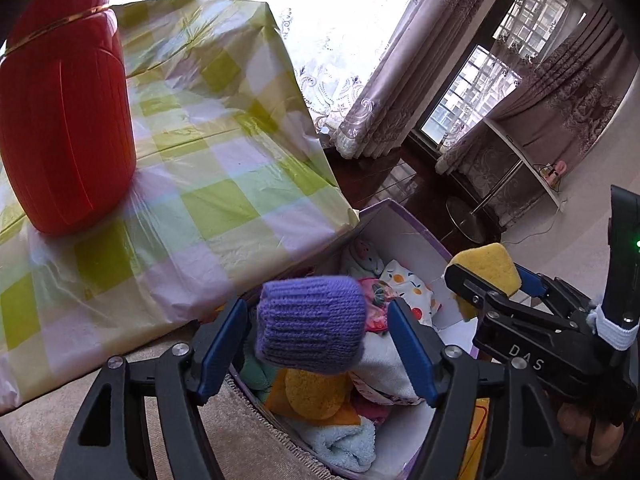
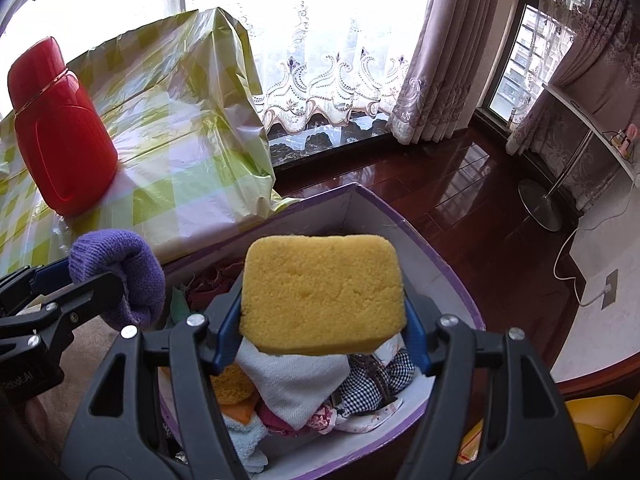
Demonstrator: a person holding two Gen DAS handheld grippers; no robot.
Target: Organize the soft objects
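My left gripper point(image 1: 318, 336) is open; a purple knitted piece point(image 1: 310, 322) hangs between its blue pads without clear contact, over the box. In the right wrist view the knit point(image 2: 120, 276) sits by the left gripper's finger. My right gripper point(image 2: 322, 312) is shut on a yellow sponge point(image 2: 324, 296), held above the purple-rimmed white box point(image 2: 440, 264). The sponge also shows in the left wrist view point(image 1: 486, 266). The box point(image 1: 404, 228) holds several cloths, a white towel point(image 2: 296, 376), a checked cloth point(image 2: 368, 384) and another yellow sponge point(image 1: 316, 396).
A table with a green checked plastic cover point(image 1: 208, 184) stands left of the box, with a red thermos point(image 1: 64, 132) on it. Dark wooden floor point(image 2: 460, 208), curtains and a lamp base point(image 2: 538, 204) lie beyond. The box rests on a beige surface point(image 1: 224, 432).
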